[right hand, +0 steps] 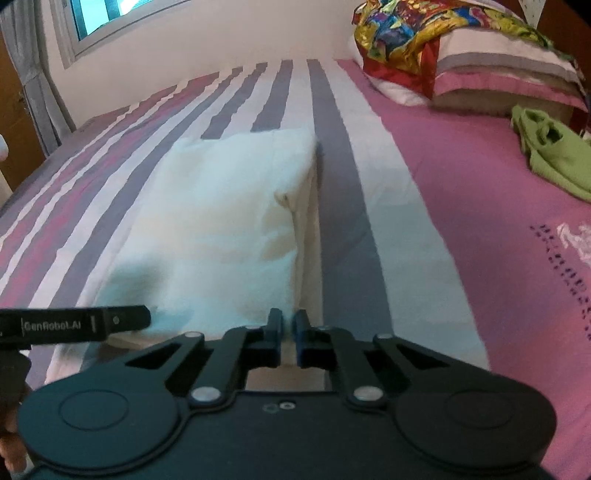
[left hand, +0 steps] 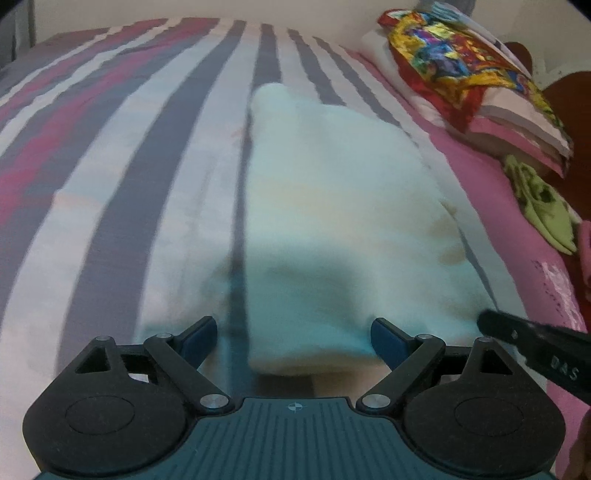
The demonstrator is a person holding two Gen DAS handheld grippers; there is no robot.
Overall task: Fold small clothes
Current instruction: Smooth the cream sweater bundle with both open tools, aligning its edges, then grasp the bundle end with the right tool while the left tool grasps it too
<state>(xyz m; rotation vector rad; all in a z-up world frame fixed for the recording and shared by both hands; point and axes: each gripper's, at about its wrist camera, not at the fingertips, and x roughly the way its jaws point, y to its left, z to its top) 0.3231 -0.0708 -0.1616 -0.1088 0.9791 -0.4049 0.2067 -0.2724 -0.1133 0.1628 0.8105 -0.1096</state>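
Observation:
A white folded garment lies lengthwise on the striped bedsheet. My left gripper stands open, its blue pads on either side of the garment's near edge without pressing it. In the right wrist view the same garment runs down to my right gripper, whose jaws are shut on the garment's near right corner, pale cloth showing in the narrow slit between the pads. One finger of the right gripper shows in the left wrist view at the garment's right. The left gripper's finger reaches in from the left.
Pillows under a bright multicoloured cloth sit at the head of the bed on the right. A crumpled green garment lies on the pink part of the sheet. A window and a wall stand beyond the bed.

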